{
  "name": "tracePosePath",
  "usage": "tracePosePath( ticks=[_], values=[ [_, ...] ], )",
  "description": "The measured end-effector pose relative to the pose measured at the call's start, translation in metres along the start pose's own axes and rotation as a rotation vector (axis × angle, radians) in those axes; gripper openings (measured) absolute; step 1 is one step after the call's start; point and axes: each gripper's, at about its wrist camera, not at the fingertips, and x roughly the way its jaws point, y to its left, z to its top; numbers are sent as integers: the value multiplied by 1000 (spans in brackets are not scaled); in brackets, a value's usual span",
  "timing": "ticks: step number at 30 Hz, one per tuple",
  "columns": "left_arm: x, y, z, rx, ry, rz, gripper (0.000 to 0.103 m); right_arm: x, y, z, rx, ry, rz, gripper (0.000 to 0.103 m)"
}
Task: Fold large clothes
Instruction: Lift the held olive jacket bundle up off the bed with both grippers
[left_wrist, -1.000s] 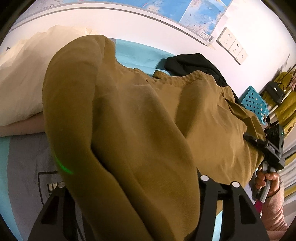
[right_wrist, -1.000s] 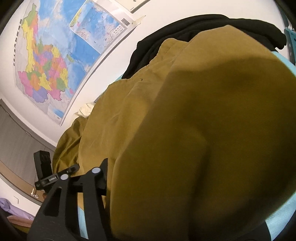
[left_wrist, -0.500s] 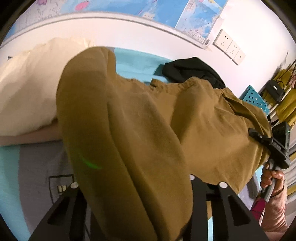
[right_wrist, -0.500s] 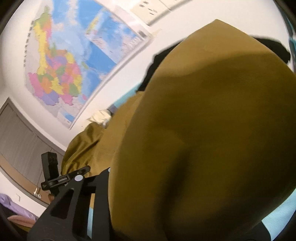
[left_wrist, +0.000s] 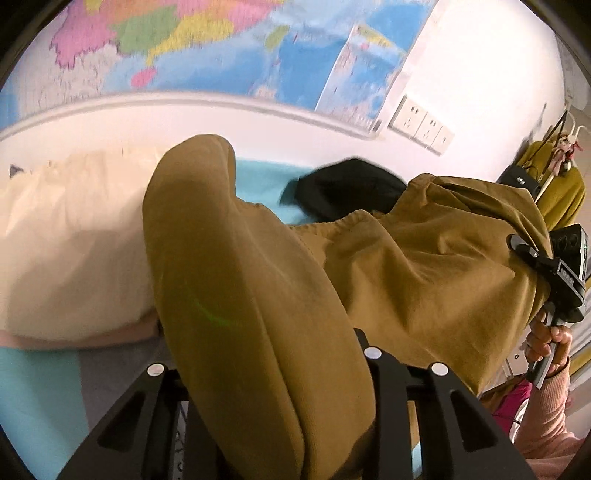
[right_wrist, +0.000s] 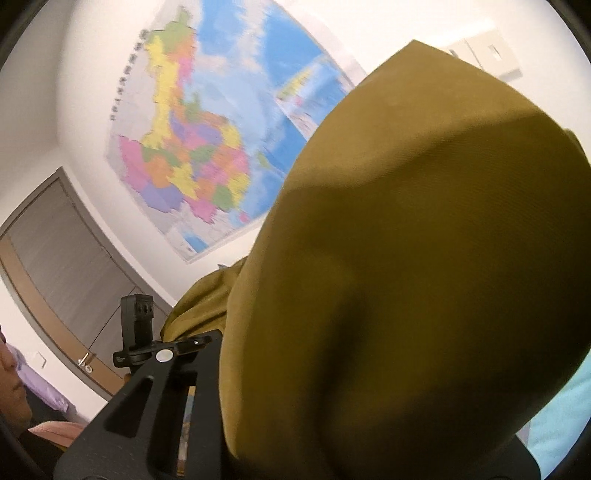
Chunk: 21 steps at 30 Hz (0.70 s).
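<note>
The left gripper (left_wrist: 266, 373) is clamped on a thick fold of the mustard-brown trousers (left_wrist: 424, 266); the right gripper (left_wrist: 532, 254) grips their far end — cloth stretched between, raised above the turquoise bedsheet (left_wrist: 258, 181). Behind: black garment (left_wrist: 347, 188), cream pillow (left_wrist: 74, 236), wall map (right_wrist: 192, 147).

One brown garment (left_wrist: 424, 266) hangs between two grippers: the left gripper (left_wrist: 266, 373) near the camera and the right gripper (left_wrist: 532, 254) at the far right. One black garment (left_wrist: 343, 192) lies far behind it, one cream pillow (left_wrist: 70, 236) on the left. Two maps (left_wrist: 207, 48) hang on the far wall, beside three sockets (left_wrist: 421, 123).
</note>
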Motion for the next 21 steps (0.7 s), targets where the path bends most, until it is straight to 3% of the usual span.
tracePosePath(
  ticks=[11,21],
  values=[
    [-58,-5,31,80,-156,74,29,-8,46,38,-119,-83,80,24],
    [-105,16,64,89,-252,195,29,33,66,65,-161,-83,171,24]
  ],
)
